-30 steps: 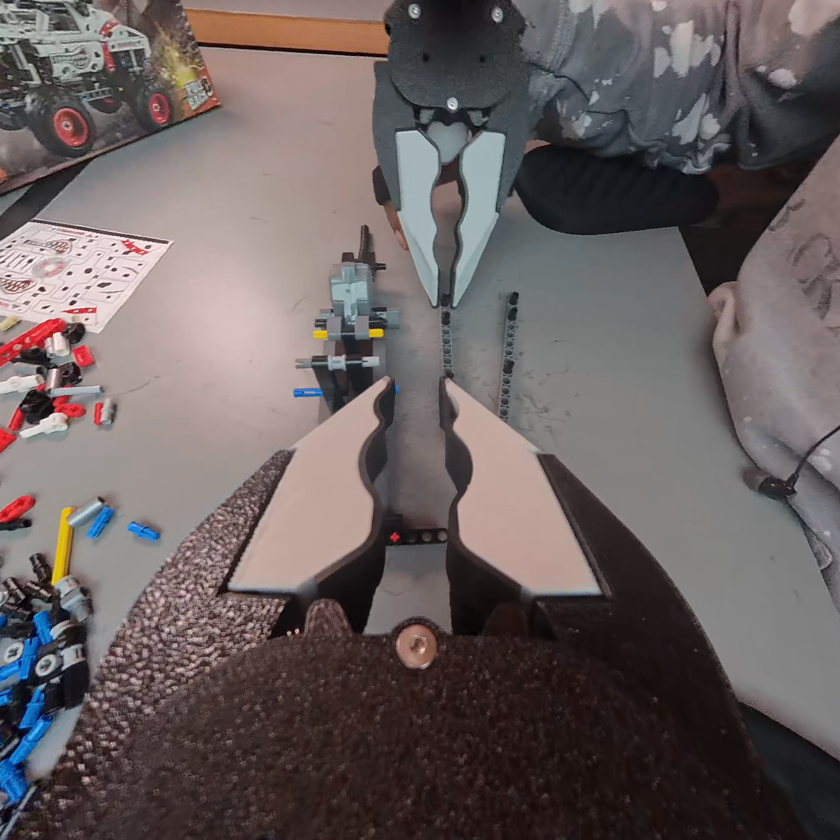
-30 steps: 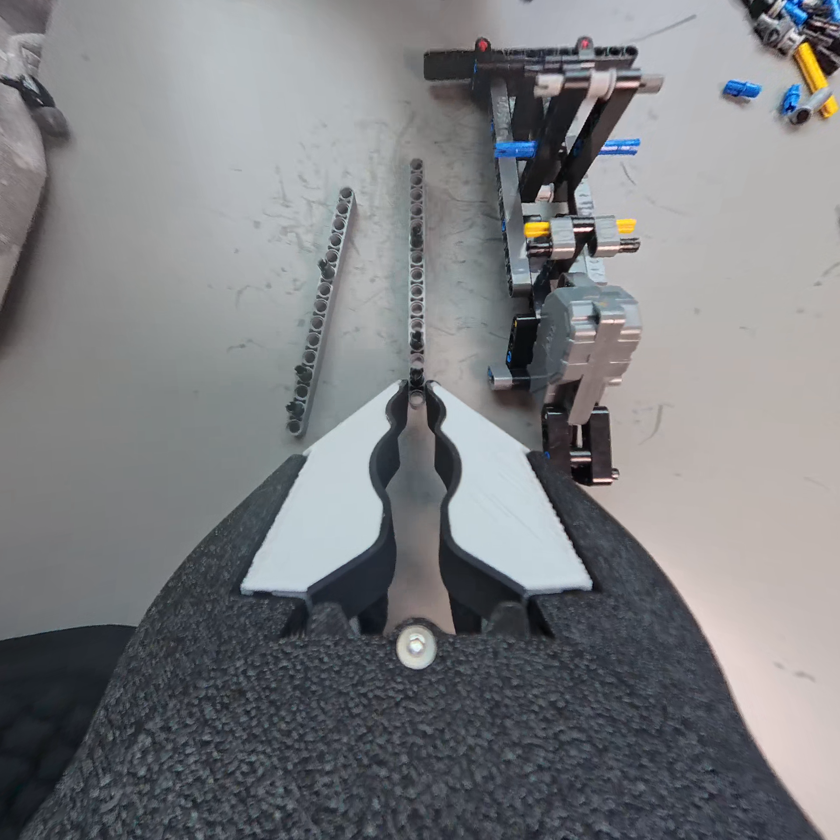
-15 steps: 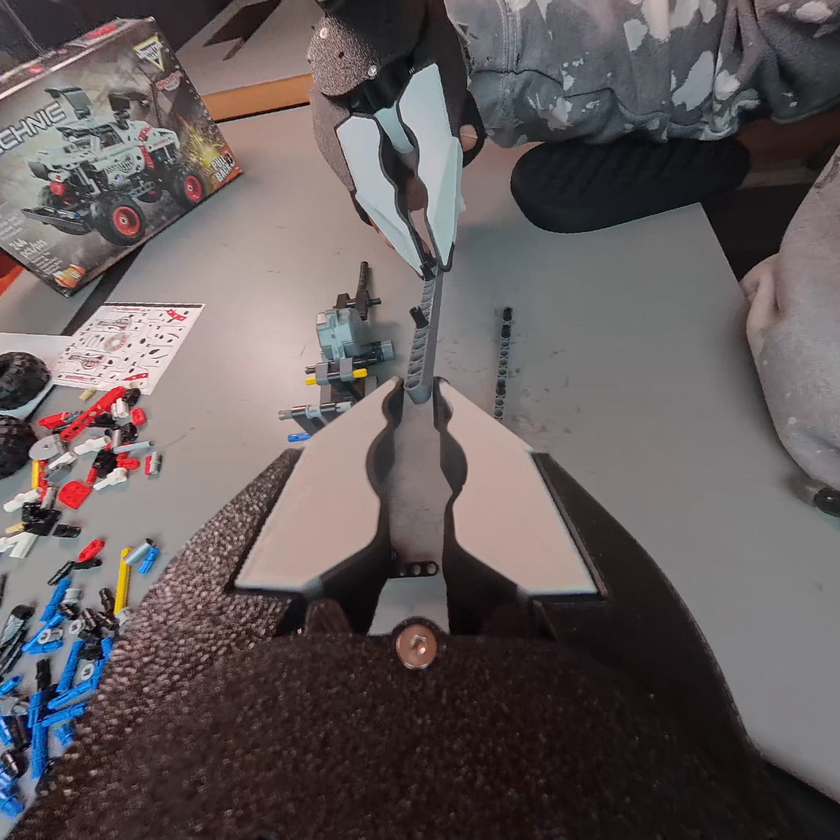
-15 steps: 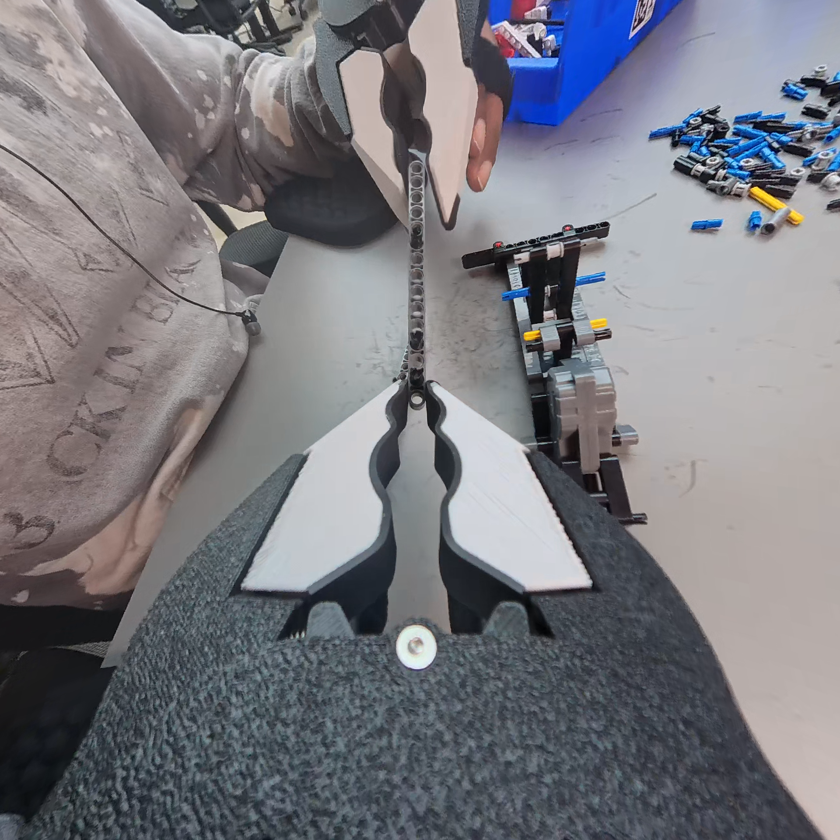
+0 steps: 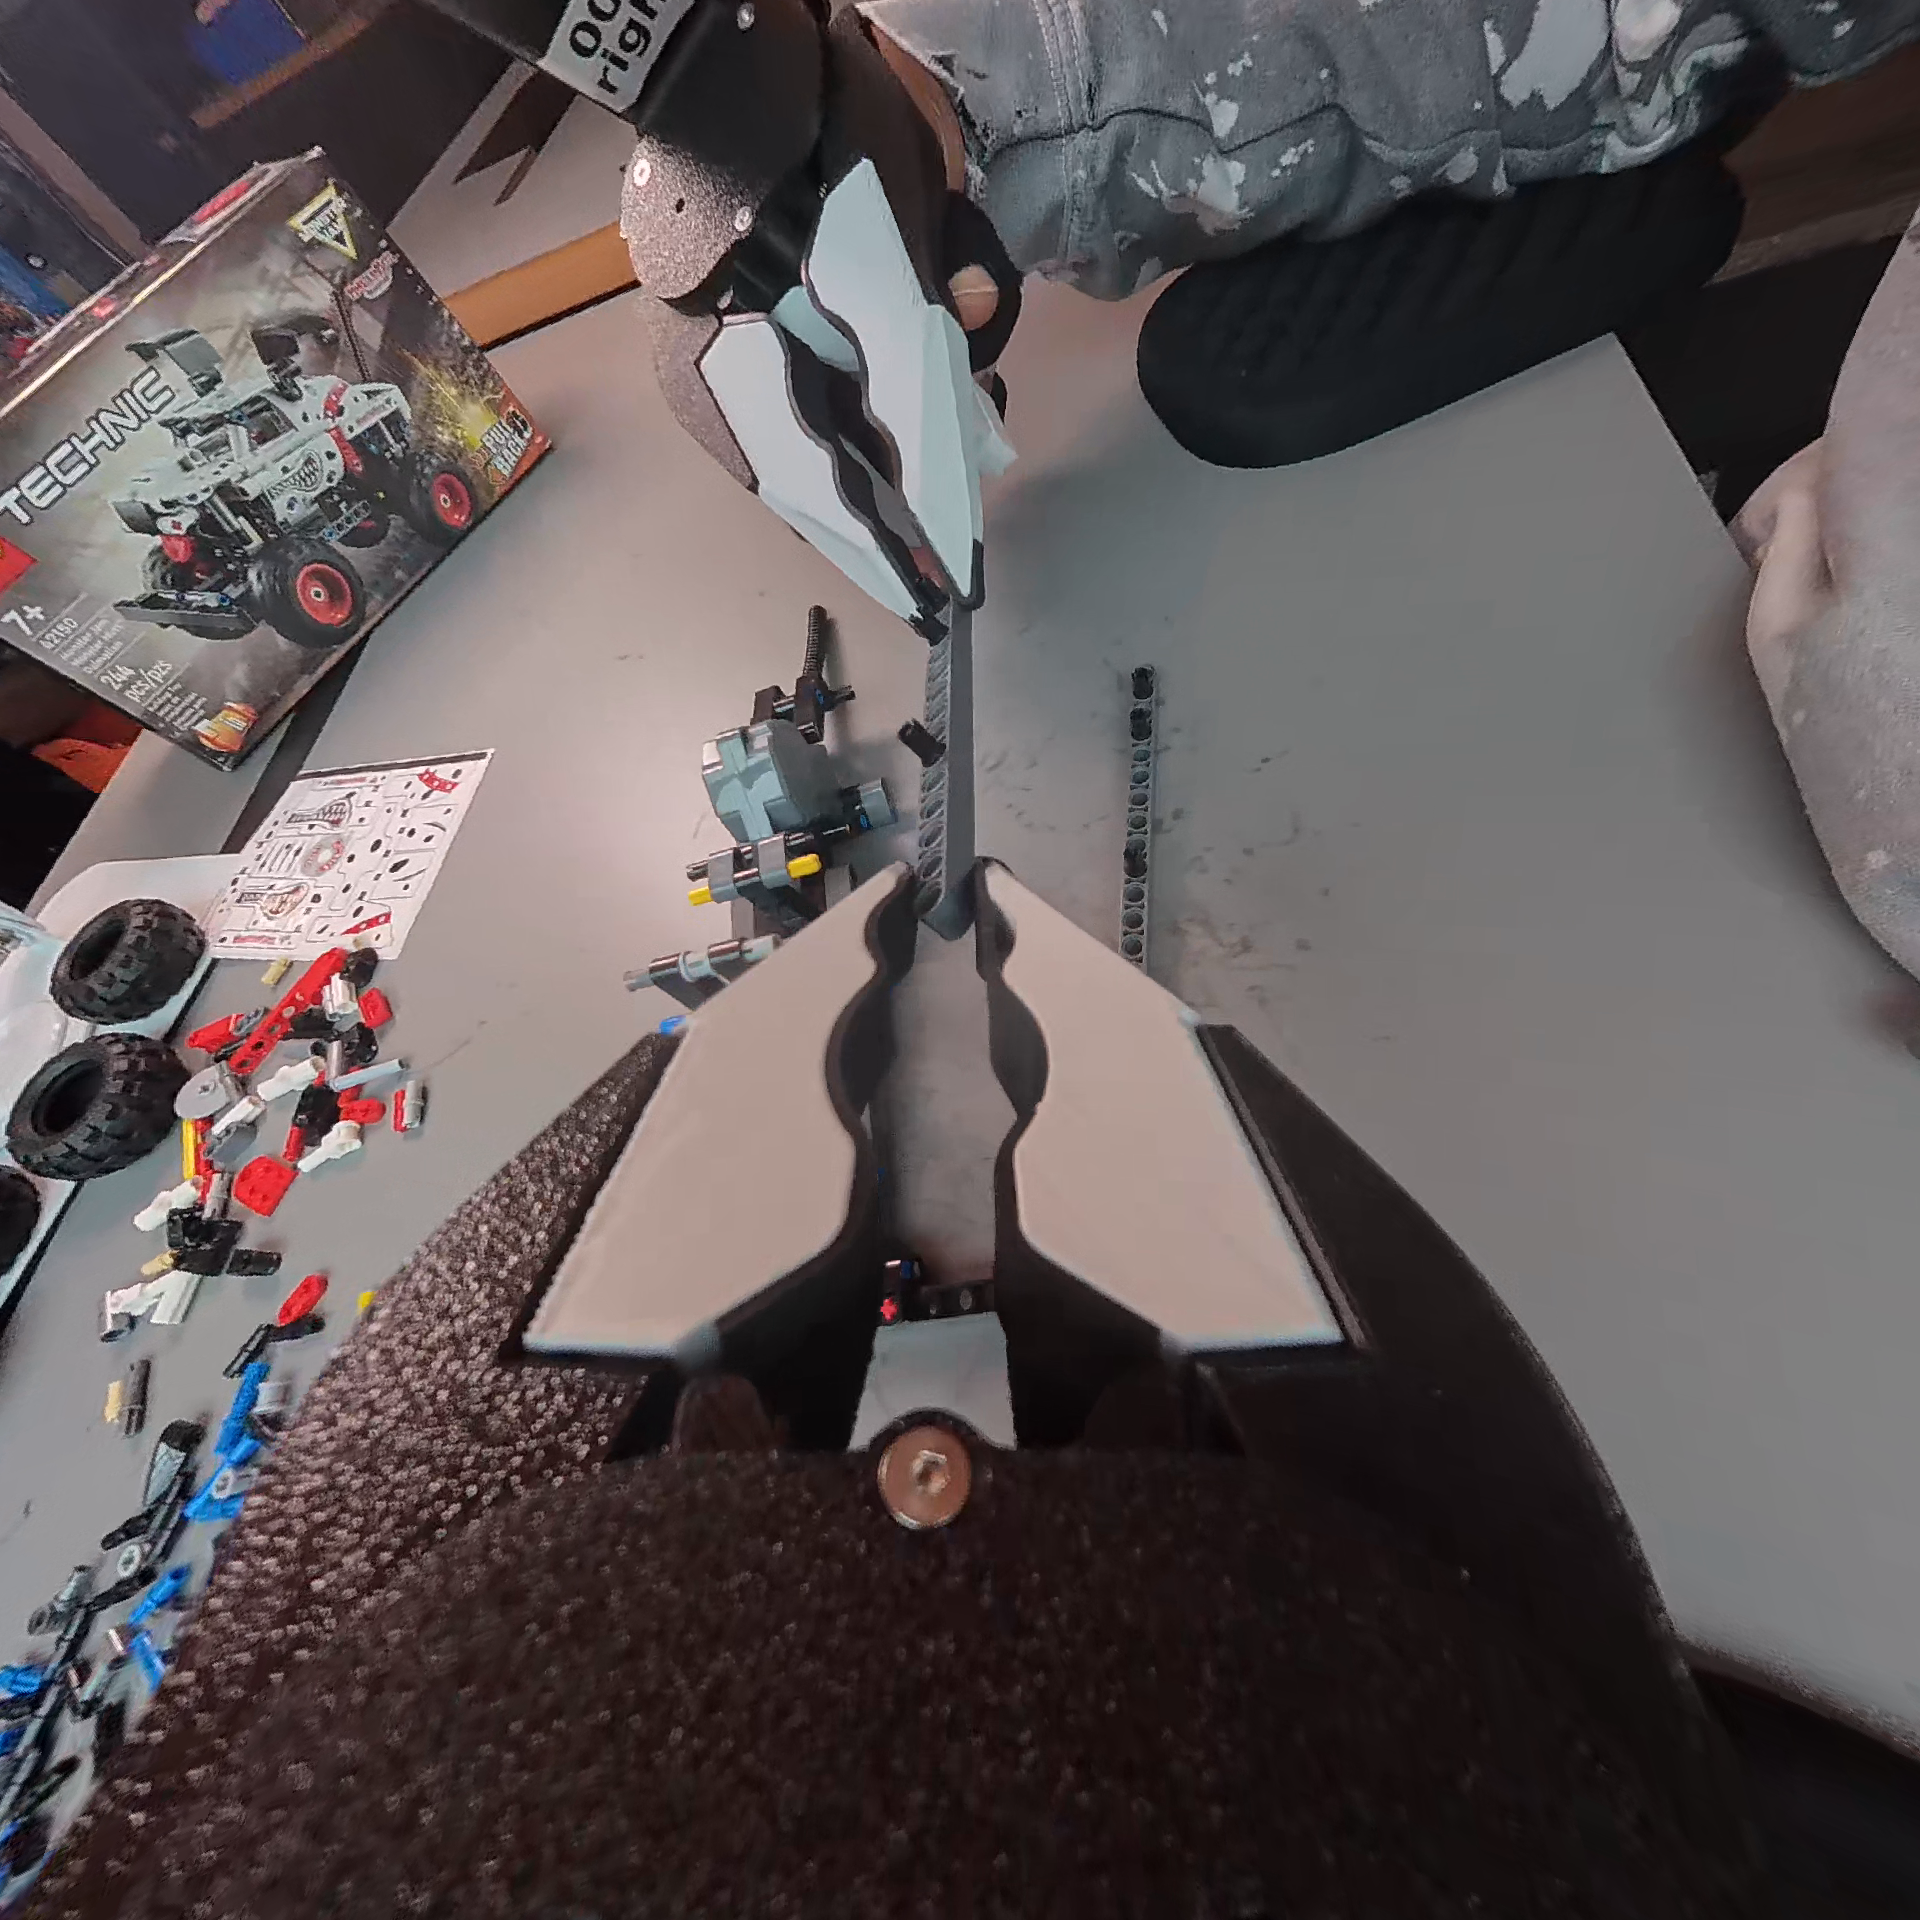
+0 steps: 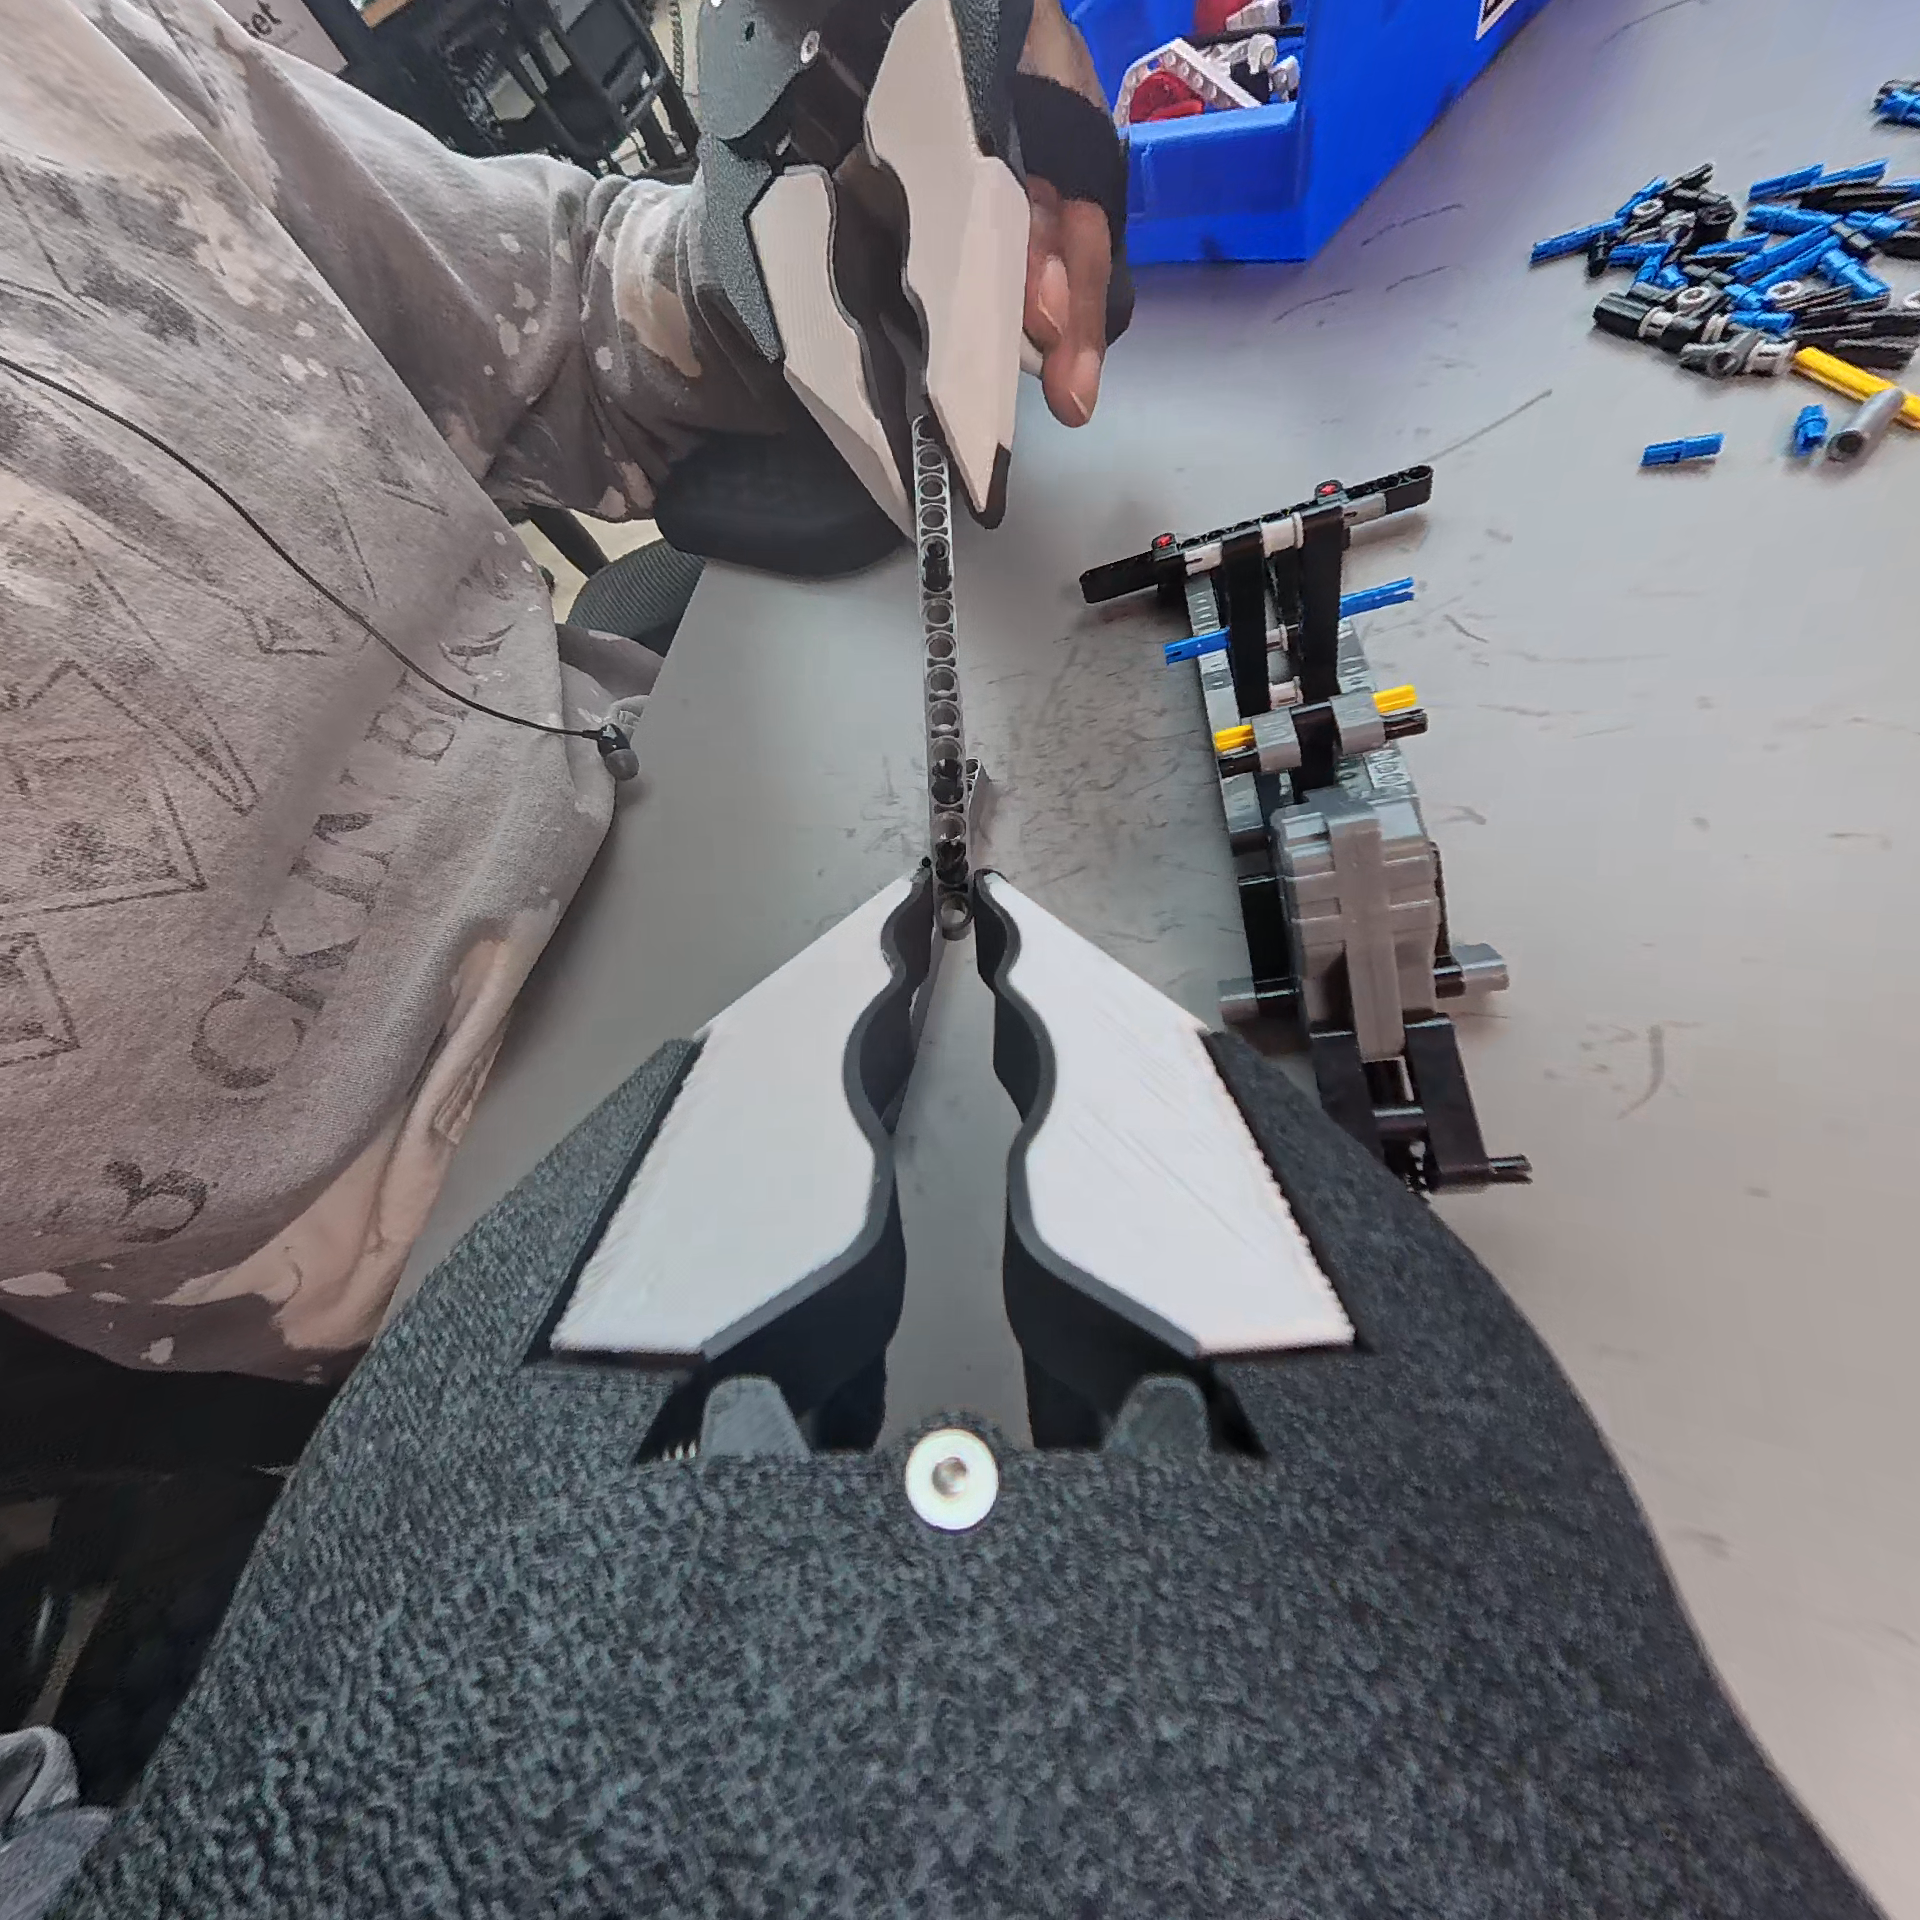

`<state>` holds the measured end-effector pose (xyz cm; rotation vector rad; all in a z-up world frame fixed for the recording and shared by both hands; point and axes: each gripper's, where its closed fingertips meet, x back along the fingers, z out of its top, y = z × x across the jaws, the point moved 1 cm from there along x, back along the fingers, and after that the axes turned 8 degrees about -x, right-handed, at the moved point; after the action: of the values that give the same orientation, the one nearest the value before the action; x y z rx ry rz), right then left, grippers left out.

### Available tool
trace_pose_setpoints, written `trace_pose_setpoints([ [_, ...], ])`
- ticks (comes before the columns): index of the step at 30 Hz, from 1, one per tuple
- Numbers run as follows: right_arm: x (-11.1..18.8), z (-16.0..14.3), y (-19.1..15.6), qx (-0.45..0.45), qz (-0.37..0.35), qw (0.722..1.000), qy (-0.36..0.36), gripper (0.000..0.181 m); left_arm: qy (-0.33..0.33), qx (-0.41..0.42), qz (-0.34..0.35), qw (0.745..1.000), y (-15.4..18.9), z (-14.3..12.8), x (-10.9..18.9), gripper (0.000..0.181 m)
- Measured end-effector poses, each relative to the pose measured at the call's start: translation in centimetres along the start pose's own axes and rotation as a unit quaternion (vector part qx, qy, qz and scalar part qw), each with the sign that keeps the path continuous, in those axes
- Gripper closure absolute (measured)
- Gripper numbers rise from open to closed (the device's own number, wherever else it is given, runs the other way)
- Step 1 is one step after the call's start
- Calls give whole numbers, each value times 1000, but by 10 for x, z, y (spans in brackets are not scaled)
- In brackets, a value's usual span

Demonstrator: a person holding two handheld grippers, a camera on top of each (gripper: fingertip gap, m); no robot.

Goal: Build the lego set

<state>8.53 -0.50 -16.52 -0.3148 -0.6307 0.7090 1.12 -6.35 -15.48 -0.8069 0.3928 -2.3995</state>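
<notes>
While both pairs of jaws were pinched on its opposite ends, the long grey beam (image 5: pixel 951 769) hung above the counter (image 5: pixel 1403 831) | left gripper (image 5: pixel 943 902), right gripper (image 6: pixel 954 902) | half-built chassis (image 6: pixel 1340 831) just beside | second beam (image 5: pixel 1139 810) flat nearby | loose parts (image 5: pixel 270 1101), tyres (image 5: pixel 99 1029), box (image 5: pixel 239 457) well apart.

Long grey beam (image 5: pixel 951 769): lay flat on the table (image 5: pixel 1403 831) a second ago; now lifted clear, spanning the two grippers
Left gripper (image 5: pixel 945 894): fingertips stood apart over the table then; now pinched on the beam's near end
Right gripper (image 6: pixel 954 902): tips were already at the beam's other end on the table; now raised with that end clamped
Second beam (image 5: pixel 1138 810): now lies alone on the table
</notes>
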Motion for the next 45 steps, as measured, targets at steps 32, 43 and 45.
trace_pose_setpoints([
  [32,22,59,9,162,-168,964,128,172,203,368,-38,906,-48,6,19,170],
  [43,17,35,13,52,-100,991,77,173,84,229,10,970,-31,-7,1,172],
  [45,15,31,13,48,-94,992,68,173,73,213,9,974,-28,-8,0,172],
])
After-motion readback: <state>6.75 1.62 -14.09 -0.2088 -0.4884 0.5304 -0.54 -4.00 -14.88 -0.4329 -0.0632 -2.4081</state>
